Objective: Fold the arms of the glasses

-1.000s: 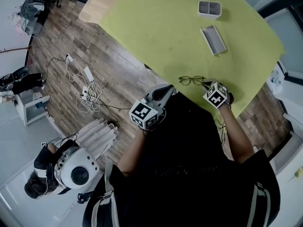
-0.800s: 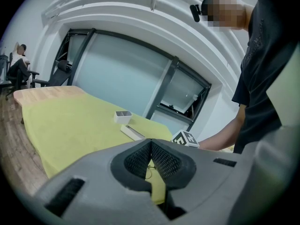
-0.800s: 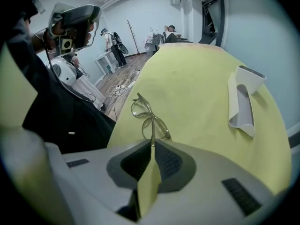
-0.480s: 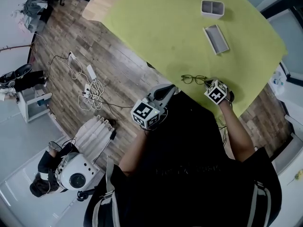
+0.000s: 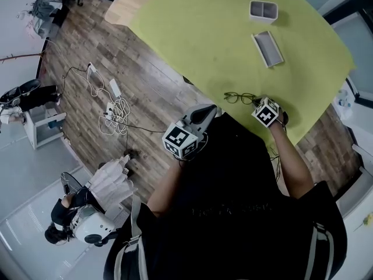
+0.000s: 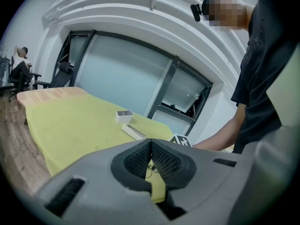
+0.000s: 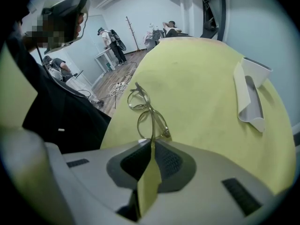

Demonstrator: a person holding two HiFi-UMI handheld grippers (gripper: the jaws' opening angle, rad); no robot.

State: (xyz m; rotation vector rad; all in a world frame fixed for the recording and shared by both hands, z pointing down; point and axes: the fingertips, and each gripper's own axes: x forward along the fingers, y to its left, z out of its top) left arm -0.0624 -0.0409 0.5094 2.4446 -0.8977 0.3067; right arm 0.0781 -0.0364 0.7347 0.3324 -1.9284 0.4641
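Note:
Thin dark-rimmed glasses [image 5: 239, 98] lie on the yellow-green table [image 5: 198, 34] near its front edge. In the right gripper view the glasses [image 7: 146, 108] stretch away from the jaws, lenses standing on edge, and one arm runs straight in between the pads. My right gripper [image 5: 257, 103] is shut on that arm at the right end of the frame. My left gripper [image 5: 207, 112] hovers at the table's edge left of the glasses, apart from them. Its jaws are shut with nothing between them [image 6: 151, 143].
A white open glasses case [image 5: 267, 48] and a small white two-part box [image 5: 262, 10] lie farther back on the table; the case [image 7: 251, 97] is right of the glasses. Cables and a power strip [image 5: 112, 107] lie on the wooden floor at left. A person [image 5: 81, 217] crouches there.
Both grippers and the glasses stay almost where they were. The person on the floor at lower left has shifted downward in the view.

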